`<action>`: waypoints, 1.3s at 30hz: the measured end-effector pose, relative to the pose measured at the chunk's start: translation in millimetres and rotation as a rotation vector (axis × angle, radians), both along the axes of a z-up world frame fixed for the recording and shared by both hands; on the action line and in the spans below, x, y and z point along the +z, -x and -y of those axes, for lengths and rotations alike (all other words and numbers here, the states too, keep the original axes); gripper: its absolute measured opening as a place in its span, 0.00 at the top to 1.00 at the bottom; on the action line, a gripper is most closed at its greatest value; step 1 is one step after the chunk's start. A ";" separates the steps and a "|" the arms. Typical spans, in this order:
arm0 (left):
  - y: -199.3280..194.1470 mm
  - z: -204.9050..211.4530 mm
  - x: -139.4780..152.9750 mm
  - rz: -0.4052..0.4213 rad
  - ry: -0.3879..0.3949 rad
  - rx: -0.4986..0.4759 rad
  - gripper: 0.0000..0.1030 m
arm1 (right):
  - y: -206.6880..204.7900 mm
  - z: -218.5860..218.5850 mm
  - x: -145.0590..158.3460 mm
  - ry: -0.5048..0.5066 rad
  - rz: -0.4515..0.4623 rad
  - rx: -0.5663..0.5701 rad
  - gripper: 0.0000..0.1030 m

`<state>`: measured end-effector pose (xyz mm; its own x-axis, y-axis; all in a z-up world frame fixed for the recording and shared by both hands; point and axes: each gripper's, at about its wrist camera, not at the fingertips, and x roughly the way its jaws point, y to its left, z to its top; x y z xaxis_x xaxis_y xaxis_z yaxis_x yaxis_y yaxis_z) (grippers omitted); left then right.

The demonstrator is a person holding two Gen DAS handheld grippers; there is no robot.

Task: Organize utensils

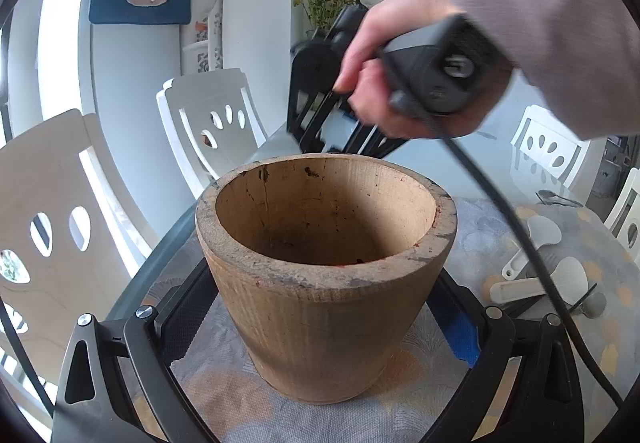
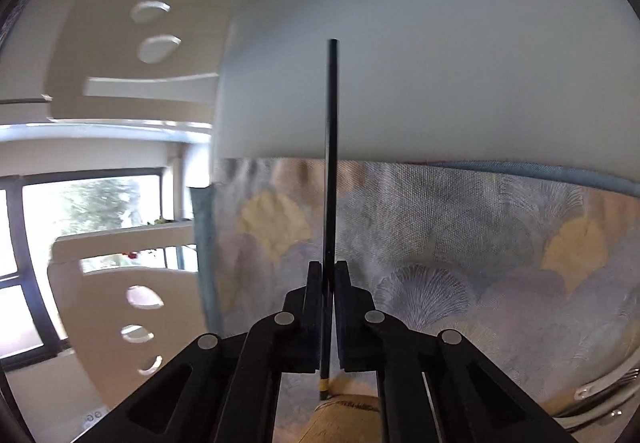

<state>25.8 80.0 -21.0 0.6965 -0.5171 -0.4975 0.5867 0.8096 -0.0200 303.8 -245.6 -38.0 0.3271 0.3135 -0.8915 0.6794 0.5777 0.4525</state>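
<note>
Left claw [image 1: 320,327] is sitting wide open around the pot [image 1: 324,275] near the surface's edge; right claw [image 2: 328,275] is pinching a chopstick [image 2: 331,147].

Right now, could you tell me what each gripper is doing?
Left gripper: open, its fingers on either side of the wooden pot.
Right gripper: shut on a black chopstick.

1. A wooden pot [image 1: 326,267] is stood upright on the bench [image 1: 560,323], between the left gripper's [image 1: 320,327] jaws.
2. White scoops [image 1: 532,271] are laid right of it.
3. A chair [image 1: 216,123] is set behind.
</note>
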 end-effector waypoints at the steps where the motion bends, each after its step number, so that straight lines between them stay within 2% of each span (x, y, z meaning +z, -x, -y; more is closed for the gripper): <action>1: 0.3 0.2 0.1 0.001 -0.001 0.001 0.04 | 2.3 -0.9 7.3 0.016 0.028 0.016 0.95; 8: 4.9 2.1 0.4 0.020 -0.015 0.012 0.04 | 34.5 -14.4 68.8 0.191 0.234 0.111 0.95; 11: 6.2 2.1 0.8 0.027 -0.020 0.016 0.04 | 47.3 -36.8 98.1 0.266 0.319 0.141 0.95; 15: 8.8 3.2 1.2 0.038 -0.030 0.022 0.04 | 59.9 -50.4 137.5 0.361 0.392 0.167 0.95; 18: 9.9 3.4 1.4 0.041 -0.032 0.023 0.04 | 79.3 -60.0 167.2 0.394 0.453 0.176 0.95; 22: 8.9 3.7 1.4 0.046 -0.039 0.026 0.04 | 96.3 -83.4 191.2 0.431 0.486 0.216 0.95; 25: 9.4 5.0 1.4 0.047 -0.047 0.023 0.04 | 109.2 -99.9 195.8 0.451 0.483 0.268 0.95; 30: 10.4 7.3 1.4 0.052 -0.055 0.019 0.04 | 125.6 -126.4 178.6 0.503 0.452 0.360 0.95; 36: 9.6 6.6 1.3 0.051 -0.057 0.019 0.04 | 132.3 -133.5 145.1 0.461 0.397 0.402 0.95; 39: 9.6 7.0 1.2 0.049 -0.059 0.018 0.04 | 132.3 -134.7 130.5 0.426 0.340 0.419 0.95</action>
